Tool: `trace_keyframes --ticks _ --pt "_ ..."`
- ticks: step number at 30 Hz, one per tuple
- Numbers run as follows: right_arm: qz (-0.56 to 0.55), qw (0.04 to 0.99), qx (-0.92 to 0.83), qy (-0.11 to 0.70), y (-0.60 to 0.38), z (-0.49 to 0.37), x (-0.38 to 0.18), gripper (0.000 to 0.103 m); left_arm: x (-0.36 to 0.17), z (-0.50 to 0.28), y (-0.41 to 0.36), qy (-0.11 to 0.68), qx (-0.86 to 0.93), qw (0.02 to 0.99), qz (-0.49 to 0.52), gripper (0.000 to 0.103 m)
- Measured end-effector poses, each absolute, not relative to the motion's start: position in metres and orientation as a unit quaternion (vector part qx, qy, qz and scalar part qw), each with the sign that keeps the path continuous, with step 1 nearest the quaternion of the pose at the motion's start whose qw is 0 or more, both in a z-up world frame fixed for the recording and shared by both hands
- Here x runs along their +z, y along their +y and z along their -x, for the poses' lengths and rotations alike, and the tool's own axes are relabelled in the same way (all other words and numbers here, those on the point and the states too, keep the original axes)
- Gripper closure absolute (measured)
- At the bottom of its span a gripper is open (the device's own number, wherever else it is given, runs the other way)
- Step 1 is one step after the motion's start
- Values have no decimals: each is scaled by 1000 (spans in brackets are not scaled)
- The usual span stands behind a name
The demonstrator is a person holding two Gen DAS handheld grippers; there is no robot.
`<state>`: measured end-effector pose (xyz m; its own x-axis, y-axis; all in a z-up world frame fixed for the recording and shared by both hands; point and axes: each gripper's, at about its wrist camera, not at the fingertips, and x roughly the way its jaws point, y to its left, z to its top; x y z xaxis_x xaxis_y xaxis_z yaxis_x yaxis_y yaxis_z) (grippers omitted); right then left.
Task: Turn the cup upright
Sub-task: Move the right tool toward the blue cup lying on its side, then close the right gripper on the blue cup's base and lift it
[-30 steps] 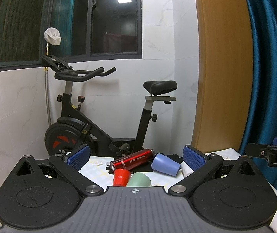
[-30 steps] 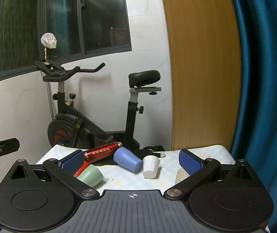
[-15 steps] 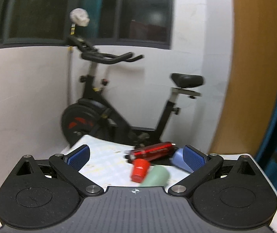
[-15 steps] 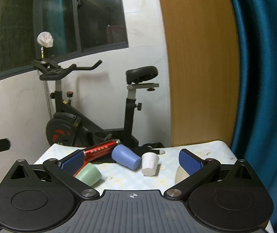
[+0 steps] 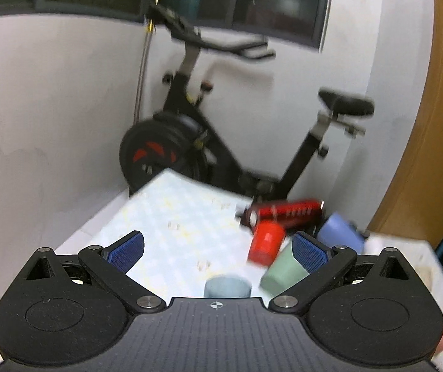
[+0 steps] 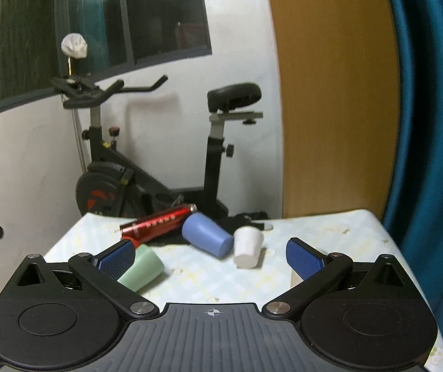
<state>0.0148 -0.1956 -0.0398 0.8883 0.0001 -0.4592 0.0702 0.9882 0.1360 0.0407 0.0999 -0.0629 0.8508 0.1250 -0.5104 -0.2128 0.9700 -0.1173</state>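
Note:
Several cups lie on a light checked tablecloth [image 6: 314,229]. In the right wrist view a blue cup [image 6: 207,238] lies on its side, a white cup [image 6: 248,246] stands upside down, and a green cup [image 6: 142,268] lies on its side by my left finger. In the left wrist view I see a red cup [image 5: 266,241], the green cup [image 5: 283,274], the blue cup [image 5: 341,232] and a pale blue cup [image 5: 227,286] close below. My left gripper [image 5: 218,248] is open and empty above the cloth. My right gripper [image 6: 210,255] is open and empty.
A red bottle [image 6: 158,224] lies on its side behind the cups, also in the left wrist view [image 5: 286,212]. An exercise bike [image 6: 159,155] stands behind the table. A wooden panel [image 6: 336,93] and a teal curtain [image 6: 432,124] are at the right.
My left gripper has swung left and tilted down over the table; a pale blue cup has come into view near it. My right gripper has moved slightly forward and down.

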Motion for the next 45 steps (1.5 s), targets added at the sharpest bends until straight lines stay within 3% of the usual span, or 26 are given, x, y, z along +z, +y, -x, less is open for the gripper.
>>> trace_keyframes --ticks 12,20,22,32,38,45 --pt "-46 964 3 260 -198 -49 -63 0 -70 -61 101 268 101 952 110 1" --pt "21 950 89 297 -198 -153 -74 1 -63 -105 90 261 120 952 103 1" --pt "43 943 102 314 -193 -188 -87 9 -67 -115 92 266 126 950 109 1" --pt "145 898 142 391 -162 -331 -170 19 -95 -146 108 304 136 932 145 1" --pt "163 872 137 441 -155 -366 -207 24 -103 -155 107 314 126 930 141 1" --pt "160 858 129 471 -155 -375 -223 38 -106 -152 109 319 121 929 146 1"
